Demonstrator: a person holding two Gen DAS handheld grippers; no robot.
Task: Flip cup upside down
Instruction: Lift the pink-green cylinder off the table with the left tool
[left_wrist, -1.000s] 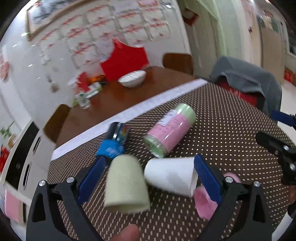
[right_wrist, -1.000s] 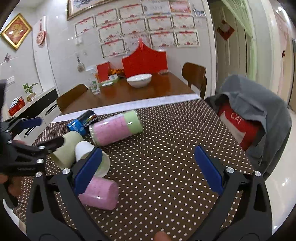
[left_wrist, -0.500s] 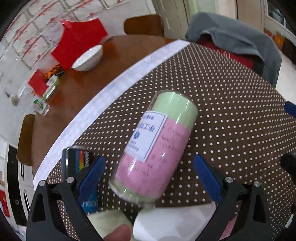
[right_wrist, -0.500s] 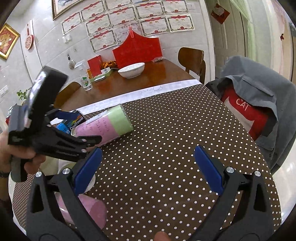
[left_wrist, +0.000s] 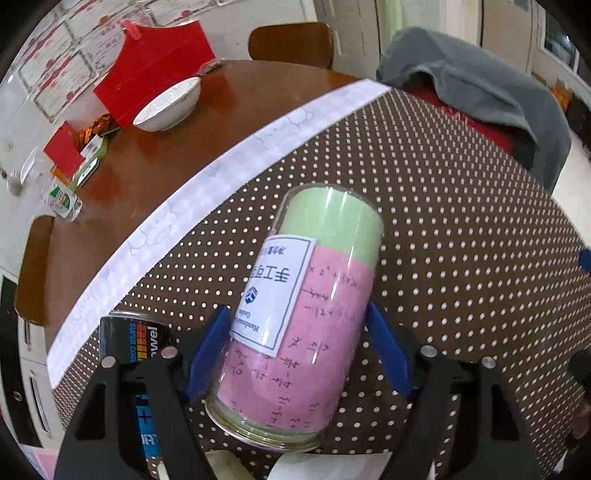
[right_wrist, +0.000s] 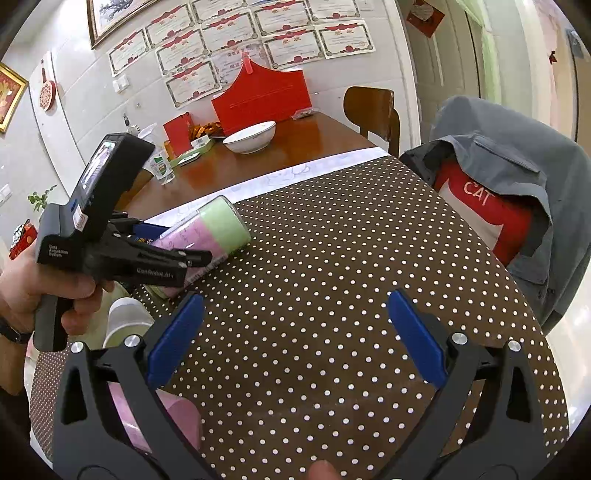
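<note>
A clear cup (left_wrist: 299, 317) with pink and green paper inside and a white label lies on its side on the dotted brown tablecloth (left_wrist: 461, 221). My left gripper (left_wrist: 299, 354) has closed its blue pads on the cup's two sides near the open end. The right wrist view shows the same cup (right_wrist: 214, 232) with the left gripper (right_wrist: 177, 258) around it. My right gripper (right_wrist: 295, 339) is open and empty above bare cloth, to the right of the cup.
A dark can (left_wrist: 136, 339) lies left of the cup. A white cup (right_wrist: 125, 321) and a pink cup (right_wrist: 147, 417) lie at the near left. A white bowl (right_wrist: 251, 136), red boxes (right_wrist: 262, 99) and a jacket-draped chair (right_wrist: 517, 192) stand beyond.
My left gripper moved forward from the paper cups to the clear cup and narrowed its jaws onto it. My right gripper stayed open and shifted slightly.
</note>
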